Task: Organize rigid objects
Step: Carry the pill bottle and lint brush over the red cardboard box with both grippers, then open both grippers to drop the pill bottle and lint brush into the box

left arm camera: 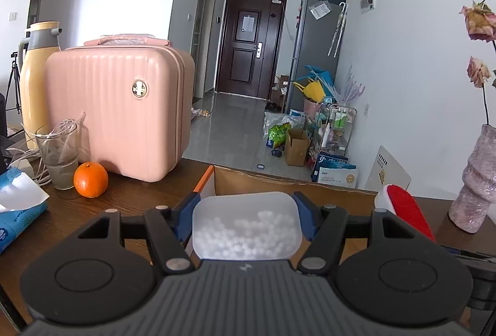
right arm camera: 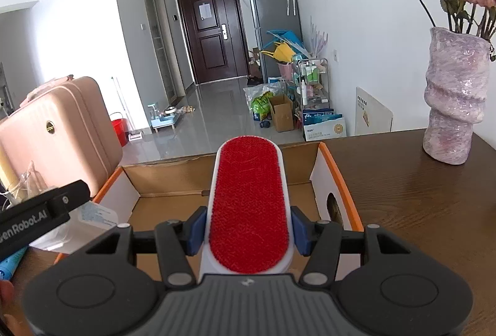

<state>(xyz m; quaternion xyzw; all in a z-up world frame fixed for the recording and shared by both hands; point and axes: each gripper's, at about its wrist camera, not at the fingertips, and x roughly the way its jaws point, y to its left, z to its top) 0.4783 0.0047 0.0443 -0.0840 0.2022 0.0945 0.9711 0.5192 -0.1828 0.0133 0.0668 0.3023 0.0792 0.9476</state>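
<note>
the frosted tub of white beads (left arm camera: 246,230) sits pinched between the blue pads of the left tool (left arm camera: 246,219), held above the near edge of the open cardboard box (left arm camera: 263,181) on the table (left arm camera: 130,199). the red lint brush (right arm camera: 249,202) is clamped the same way in the right tool (right arm camera: 248,230), over the same box (right arm camera: 173,178). the two tools are close together, so lowering both at once could knock them, and tilting the open-looking tub might spill beads.

A pink suitcase (left arm camera: 119,116) stands on the wooden table (left arm camera: 130,199) — an orange (left arm camera: 90,180) just beside it, a vase (right arm camera: 455,97) well apart.
</note>
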